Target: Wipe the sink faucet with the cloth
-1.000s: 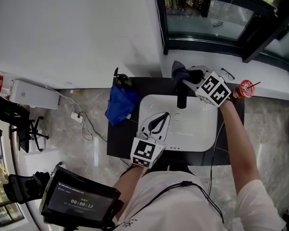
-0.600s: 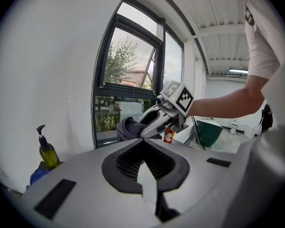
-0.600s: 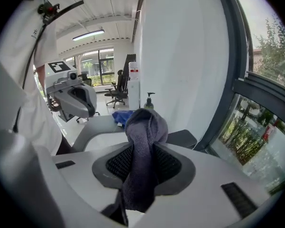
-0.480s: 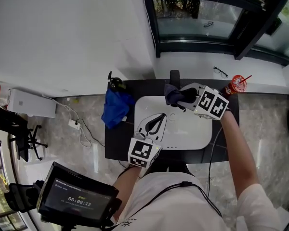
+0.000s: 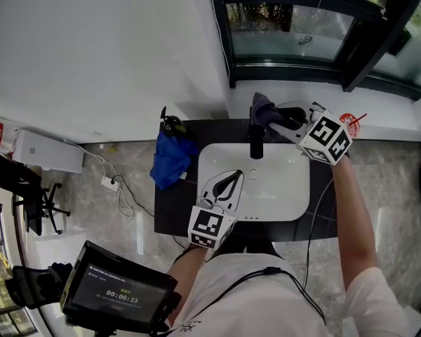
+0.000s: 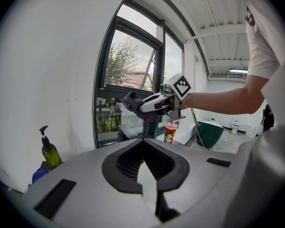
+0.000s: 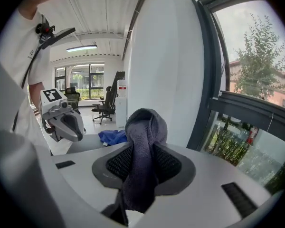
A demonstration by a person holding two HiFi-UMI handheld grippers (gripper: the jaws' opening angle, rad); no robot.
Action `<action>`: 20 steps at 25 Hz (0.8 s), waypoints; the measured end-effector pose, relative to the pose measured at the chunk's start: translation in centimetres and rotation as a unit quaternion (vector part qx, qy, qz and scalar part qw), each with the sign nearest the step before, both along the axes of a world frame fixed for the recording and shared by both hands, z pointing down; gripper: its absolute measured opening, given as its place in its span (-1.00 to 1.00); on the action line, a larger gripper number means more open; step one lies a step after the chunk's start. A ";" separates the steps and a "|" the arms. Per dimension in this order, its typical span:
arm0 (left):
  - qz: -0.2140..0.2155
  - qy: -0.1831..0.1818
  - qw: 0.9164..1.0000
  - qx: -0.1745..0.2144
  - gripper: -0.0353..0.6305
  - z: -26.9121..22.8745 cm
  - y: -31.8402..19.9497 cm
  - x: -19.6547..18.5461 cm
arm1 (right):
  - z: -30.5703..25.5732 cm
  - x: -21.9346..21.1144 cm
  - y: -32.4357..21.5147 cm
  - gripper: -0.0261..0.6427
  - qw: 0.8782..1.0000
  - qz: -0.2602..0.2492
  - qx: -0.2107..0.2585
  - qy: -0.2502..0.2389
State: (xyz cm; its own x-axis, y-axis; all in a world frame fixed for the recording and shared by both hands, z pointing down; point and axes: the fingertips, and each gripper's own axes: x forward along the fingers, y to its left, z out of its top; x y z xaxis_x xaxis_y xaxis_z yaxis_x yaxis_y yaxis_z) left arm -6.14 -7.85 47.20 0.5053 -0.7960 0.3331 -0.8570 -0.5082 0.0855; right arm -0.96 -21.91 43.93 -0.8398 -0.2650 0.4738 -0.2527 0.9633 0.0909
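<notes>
Pinching a grey cloth (image 7: 141, 141) between them, the fingers (image 7: 173, 167) of the right gripper (image 5: 277, 116) are clamped on its middle, and a rounded fold stands up beyond the tips. That fold sits at the far side of the sink (image 5: 295, 195), right at the top of the black faucet (image 5: 256, 142). From the left gripper view the cloth looks to rest on the faucet's head, though I cannot tell whether it presses there. The faucet is an upright post, with its long axis vertical, and its body lies just below and to the near side of the cloth. A wipe would likely mean drawing the cloth down along that axis or around it. The right gripper is much the nearer of the two. The left gripper (image 5: 233, 175) hovers over the near left of the basin with its fingers closed together on nothing, and they point toward the faucet. The white sink shows only its drain (image 5: 251, 174). On the dark counter (image 5: 170, 213) to the left lie a blue rag (image 5: 171, 159) and a soap bottle (image 5: 170, 123). A red cup (image 5: 348, 121) with a straw stands far right, and what is in it cannot be seen.
</notes>
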 end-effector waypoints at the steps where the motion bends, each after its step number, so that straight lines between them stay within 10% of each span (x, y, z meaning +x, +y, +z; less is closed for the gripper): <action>1: -0.002 -0.001 1.000 0.000 -0.91 0.0 0.1 -0.2 | -0.3 0.0 -0.7 -0.56 1.000 0.008 0.007 -0.004; 20: -0.048 0.003 0.999 -0.012 -0.91 0.7 0.5 -3.4 | 6.8 -3.5 -6.4 -0.56 0.995 0.061 0.001 0.083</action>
